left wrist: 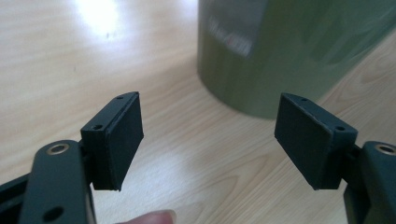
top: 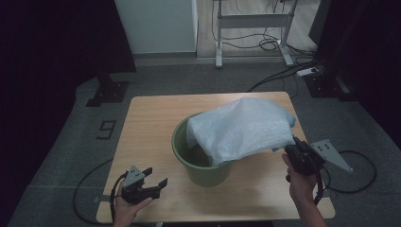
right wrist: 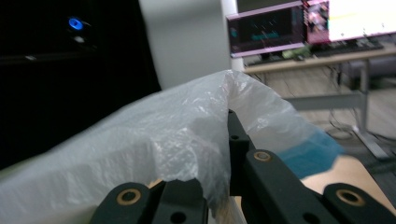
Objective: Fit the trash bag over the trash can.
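Observation:
A green bucket (top: 201, 163) stands in the middle of the wooden table (top: 151, 118). A thin white plastic bag (top: 241, 130) drapes over its right half and rim. My right gripper (top: 291, 152) is shut on the bag's right edge and holds it lifted above the table; in the right gripper view the bag (right wrist: 154, 140) is pinched between the black jaws. My left gripper (top: 158, 177) is open near the table's front left corner with nothing between its pads (left wrist: 121, 135). In the left gripper view the bucket (left wrist: 285, 51) stands a short way ahead.
The table's right edge (top: 302, 127) lies close to the right hand. Cables (top: 352, 170) trail off the table to the floor on both sides. A desk frame (top: 253, 28) and black stands sit on the floor beyond the table.

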Motion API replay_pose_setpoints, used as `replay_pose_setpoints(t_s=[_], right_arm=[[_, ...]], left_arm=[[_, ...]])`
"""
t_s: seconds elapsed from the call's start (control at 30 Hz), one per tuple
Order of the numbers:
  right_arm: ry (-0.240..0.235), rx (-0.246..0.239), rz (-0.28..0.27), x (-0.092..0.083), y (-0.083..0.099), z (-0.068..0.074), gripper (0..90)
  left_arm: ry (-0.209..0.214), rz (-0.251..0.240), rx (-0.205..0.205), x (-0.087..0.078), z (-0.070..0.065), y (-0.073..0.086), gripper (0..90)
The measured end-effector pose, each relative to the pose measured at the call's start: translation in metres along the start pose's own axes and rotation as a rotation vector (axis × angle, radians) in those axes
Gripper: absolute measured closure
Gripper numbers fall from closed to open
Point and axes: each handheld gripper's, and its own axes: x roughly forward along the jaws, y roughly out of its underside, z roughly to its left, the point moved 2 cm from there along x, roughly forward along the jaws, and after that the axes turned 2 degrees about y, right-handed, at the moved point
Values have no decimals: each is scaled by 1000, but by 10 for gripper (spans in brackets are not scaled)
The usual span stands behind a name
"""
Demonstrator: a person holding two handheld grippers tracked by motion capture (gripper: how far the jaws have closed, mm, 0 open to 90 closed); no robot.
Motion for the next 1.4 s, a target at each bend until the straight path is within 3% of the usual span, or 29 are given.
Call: replay_pose_setpoints(t_s=[0.17,0.2,0.33,0.43,0.5,0.6,0.83,1.13,1.4], right_arm=[[-72,-42,-17,2,-13,26,888],[-72,-42,-17,2,-13,26,888],[-128,-54,14,3,-6,44,888],[-164,-96,38,4,0,58,888],[-177,-130,42,4,3,64,887],[-218,-144,59,3,7,70,887],[-224,-118,78,7,10,71,887],[-237,-111,84,16,3,76,883],[-251,-120,98,35,-9,89,883]], left_arm=[[13,-37,7,-9,-9,-11,232],[13,-37,7,-9,-9,-11,232],[20,-60,27,-15,-17,-20,232],[35,-66,35,-15,-20,-25,232],[47,-60,42,-14,-22,-27,230],[58,-62,50,-13,-24,-30,229],[37,-80,118,-23,-40,-43,229],[67,-132,103,-31,-56,-62,219],[119,-147,92,-15,-67,-82,225]])
